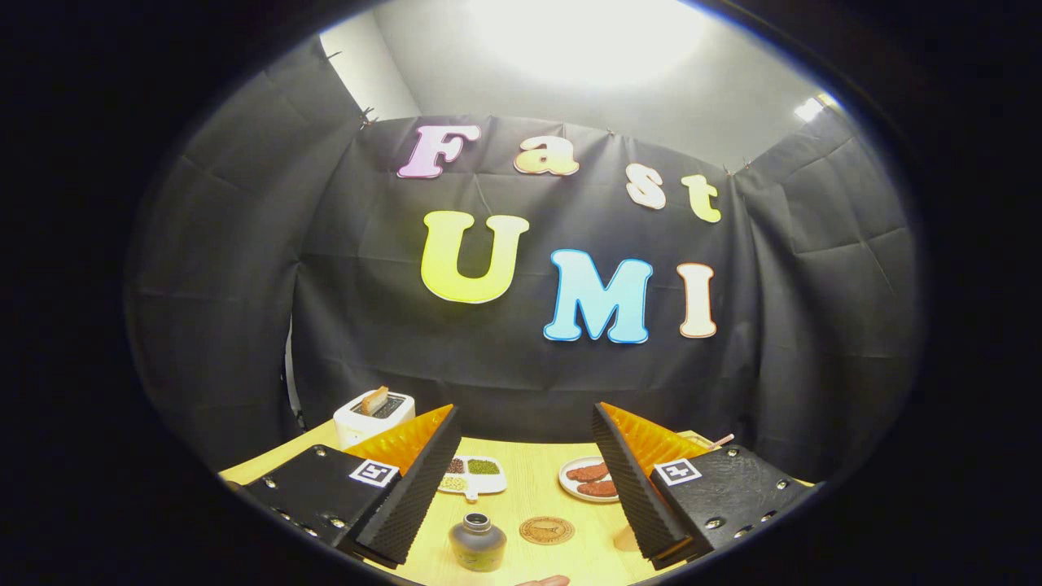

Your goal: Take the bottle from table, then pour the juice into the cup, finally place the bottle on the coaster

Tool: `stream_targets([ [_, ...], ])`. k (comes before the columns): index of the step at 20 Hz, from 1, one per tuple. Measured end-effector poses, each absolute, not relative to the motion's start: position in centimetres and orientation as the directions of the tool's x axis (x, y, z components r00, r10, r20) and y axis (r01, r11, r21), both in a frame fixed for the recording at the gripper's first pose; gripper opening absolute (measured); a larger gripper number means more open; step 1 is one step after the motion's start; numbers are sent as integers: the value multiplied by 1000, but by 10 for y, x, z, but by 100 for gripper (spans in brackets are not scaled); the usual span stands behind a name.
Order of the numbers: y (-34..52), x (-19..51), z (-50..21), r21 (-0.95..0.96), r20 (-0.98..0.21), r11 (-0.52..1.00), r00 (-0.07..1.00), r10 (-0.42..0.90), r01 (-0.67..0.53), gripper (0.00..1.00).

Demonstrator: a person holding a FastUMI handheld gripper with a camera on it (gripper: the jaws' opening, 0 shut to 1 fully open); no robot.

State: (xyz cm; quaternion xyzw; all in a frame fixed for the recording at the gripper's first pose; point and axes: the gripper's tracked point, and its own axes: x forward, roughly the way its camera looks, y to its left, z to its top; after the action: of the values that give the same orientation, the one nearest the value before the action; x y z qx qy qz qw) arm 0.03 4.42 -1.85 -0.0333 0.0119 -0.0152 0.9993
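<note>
The gripper (525,480) is held wide open and empty above the table (529,488). The bottle (477,542) stands between the fingers, near the left one, beside the coaster (547,530). It could be tipped if clipped during descent. One bottle, one coaster, one toaster (373,415), two dishes are counted; no cup can be made out.

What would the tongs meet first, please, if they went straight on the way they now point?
Probably the bottle: it stands on the table just ahead, between the open tongs, nearer one finger. The coaster lies beside it. Depth is uncertain.
</note>
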Motion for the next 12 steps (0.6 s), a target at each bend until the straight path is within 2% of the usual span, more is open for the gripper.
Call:
stream_targets([
  [12,65,10,-83,-63,-19,998,1000,12,-13,99],
])
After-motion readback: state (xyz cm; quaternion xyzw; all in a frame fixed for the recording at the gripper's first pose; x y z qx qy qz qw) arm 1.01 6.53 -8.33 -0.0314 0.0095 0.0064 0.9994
